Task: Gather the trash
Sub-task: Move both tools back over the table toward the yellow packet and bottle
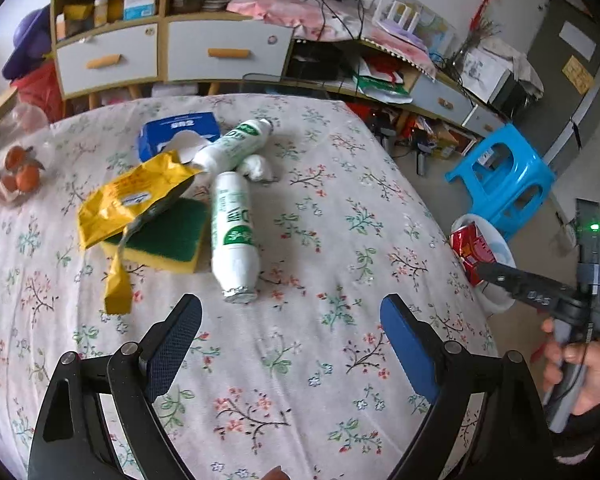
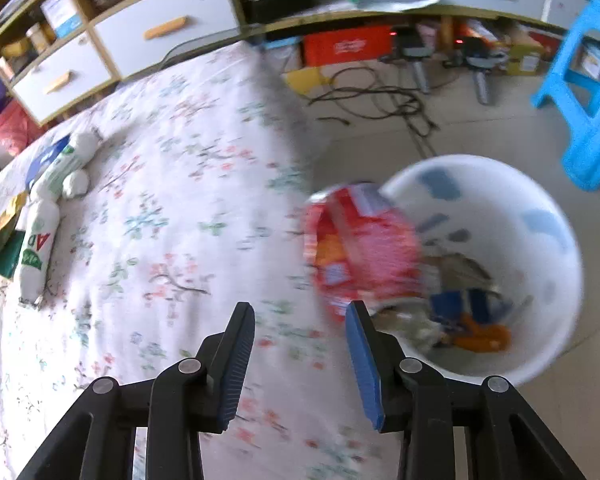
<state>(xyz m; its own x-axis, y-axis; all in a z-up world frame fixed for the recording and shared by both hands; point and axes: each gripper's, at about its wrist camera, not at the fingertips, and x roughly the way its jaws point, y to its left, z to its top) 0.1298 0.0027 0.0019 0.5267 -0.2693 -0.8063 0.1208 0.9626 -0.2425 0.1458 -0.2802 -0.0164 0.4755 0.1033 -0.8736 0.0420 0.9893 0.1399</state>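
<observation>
On the floral tablecloth lie two white-and-green bottles, a torn yellow wrapper and a crumpled white tissue. My left gripper is open and empty, just short of the nearer bottle. My right gripper is open at the table's edge. A blurred red wrapper sits apart from its fingers at the rim of the white bin, which holds other trash. In the left wrist view the right gripper points at the bin.
A green-and-yellow sponge, a blue tissue box and a clear jar of oranges are on the table's left. A blue stool stands on the floor behind the bin. Cabinets and cables line the far wall.
</observation>
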